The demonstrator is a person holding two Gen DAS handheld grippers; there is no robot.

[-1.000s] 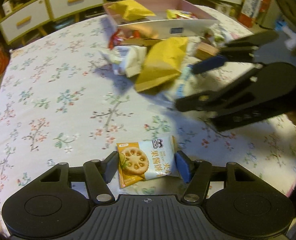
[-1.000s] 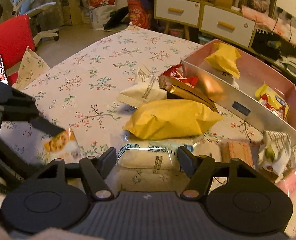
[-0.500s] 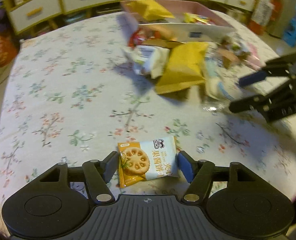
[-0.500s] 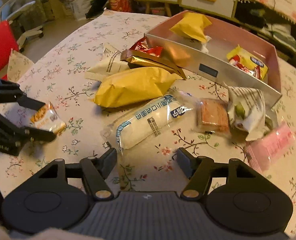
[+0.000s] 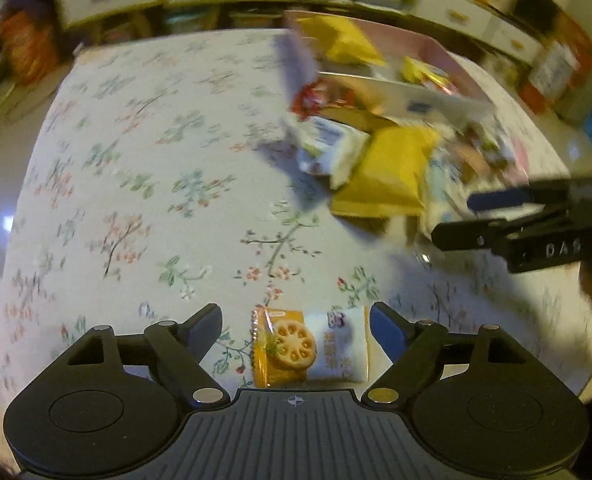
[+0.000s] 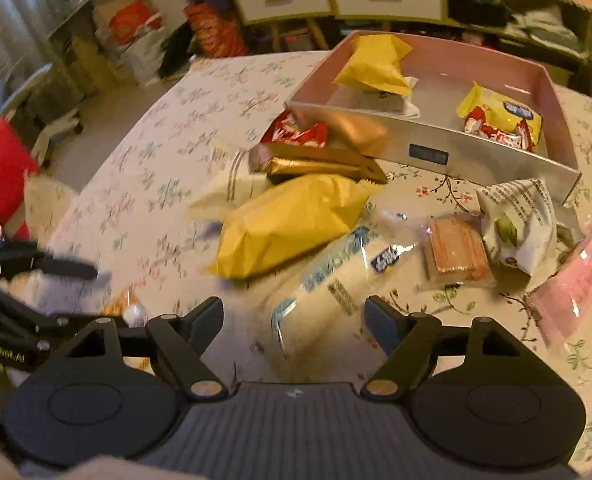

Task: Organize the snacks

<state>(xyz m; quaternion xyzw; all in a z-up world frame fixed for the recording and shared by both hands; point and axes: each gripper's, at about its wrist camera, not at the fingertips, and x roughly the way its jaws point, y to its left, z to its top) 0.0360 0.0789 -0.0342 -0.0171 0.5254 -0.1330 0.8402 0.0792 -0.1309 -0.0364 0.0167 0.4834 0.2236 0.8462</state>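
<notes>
The bench (image 5: 144, 168) with its flowered cloth is carrying everything, and the pink box (image 6: 544, 80) is sitting at its far edge, at about one o'clock in my right view, already holding a few packets. The loose pile is lying at twelve o'clock: a yellow bag (image 6: 292, 224), then a long clear-wrapped cake (image 6: 328, 292), which a moment ago was reaching in under my right claw (image 6: 294, 320) and is now sitting just ahead of it. Smallest is the biscuit packet (image 5: 310, 346), flat on the cloth at six o'clock between the pads of my left claw (image 5: 296, 332). Both claws are opening and gripping nothing. I am judging that both are repositioning for a fresh grab.
</notes>
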